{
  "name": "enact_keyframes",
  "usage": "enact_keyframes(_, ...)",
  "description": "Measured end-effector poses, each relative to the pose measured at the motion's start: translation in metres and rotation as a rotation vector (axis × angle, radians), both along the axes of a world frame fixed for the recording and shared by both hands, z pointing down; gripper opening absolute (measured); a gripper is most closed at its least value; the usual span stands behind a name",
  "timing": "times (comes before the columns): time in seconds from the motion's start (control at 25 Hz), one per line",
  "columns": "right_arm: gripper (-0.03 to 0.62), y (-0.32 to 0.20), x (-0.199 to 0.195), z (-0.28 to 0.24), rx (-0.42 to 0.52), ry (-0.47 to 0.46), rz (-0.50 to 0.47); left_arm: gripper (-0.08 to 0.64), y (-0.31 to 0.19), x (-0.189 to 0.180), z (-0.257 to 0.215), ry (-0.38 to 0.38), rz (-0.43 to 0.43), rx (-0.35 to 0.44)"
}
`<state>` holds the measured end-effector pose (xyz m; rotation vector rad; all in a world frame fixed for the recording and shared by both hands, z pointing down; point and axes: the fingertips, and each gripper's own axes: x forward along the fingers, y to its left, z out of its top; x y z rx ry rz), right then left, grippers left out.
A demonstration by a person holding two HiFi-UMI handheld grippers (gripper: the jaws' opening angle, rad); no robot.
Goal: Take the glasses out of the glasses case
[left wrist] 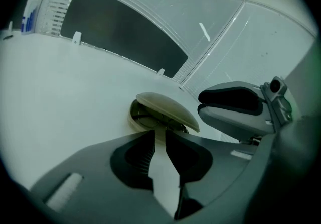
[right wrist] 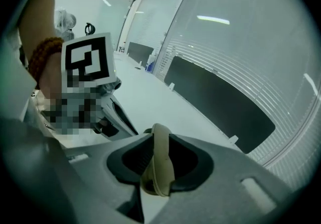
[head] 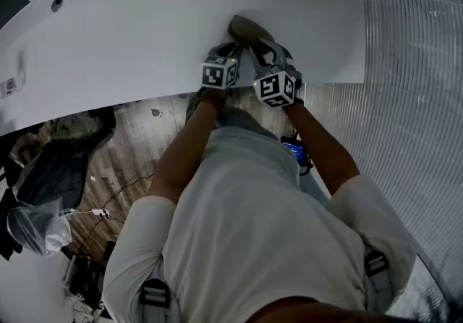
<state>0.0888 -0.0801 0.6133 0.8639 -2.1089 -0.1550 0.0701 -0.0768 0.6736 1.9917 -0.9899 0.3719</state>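
- The glasses case [left wrist: 135, 116] lies on the white surface [left wrist: 60, 97] with its lid [left wrist: 168, 106] lifted part-way. Only the left gripper view shows the dark opening beneath, its contents unclear.
- Only the right gripper view shows the lid's edge standing between the parted jaws of the right hand-held gripper [right wrist: 160, 137].
- The left hand-held gripper [left wrist: 160, 135] has its jaws slightly spread and empty, with the case just beyond its tips.
- The head view shows both side by side at the case.

Bare tabletop [head: 145, 39] all around the half-open glasses case [head: 246, 27]
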Motion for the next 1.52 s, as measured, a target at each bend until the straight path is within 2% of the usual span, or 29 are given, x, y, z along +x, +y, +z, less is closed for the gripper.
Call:
enact_keyframes(0.24, 0.14, 0.001, 0.006, 0.028, 0.015, 0.122, -0.045, 0.092, -0.003, 0.003, 0.015, -0.007, -0.037, -0.055)
enact_keyframes(0.52, 0.207, -0.001, 0.007, 0.047, 0.046, 0.218, -0.106, 0.115, -0.007, 0.008, 0.024, 0.017, -0.051, -0.09)
enact_keyframes(0.72, 0.215, -0.008, 0.01, 0.051, 0.083, 0.256, -0.119, 0.124, -0.009, 0.007, 0.024, 0.019, -0.064, -0.1)
enact_keyframes(0.88, 0.215, -0.013, 0.013, 0.049, 0.101, 0.272, -0.116, 0.124, -0.008, 0.01, 0.024, 0.02, -0.052, -0.1)
enact_keyframes(1.08, 0.215, -0.025, 0.02, 0.04, 0.111, 0.249, -0.076, 0.126, -0.009, 0.011, 0.024, 0.011, -0.038, -0.108)
enact_keyframes(1.52, 0.207, -0.047, 0.031, 0.02, 0.14, 0.23, -0.059, 0.129, -0.012, 0.013, 0.023, 0.01, -0.029, -0.111)
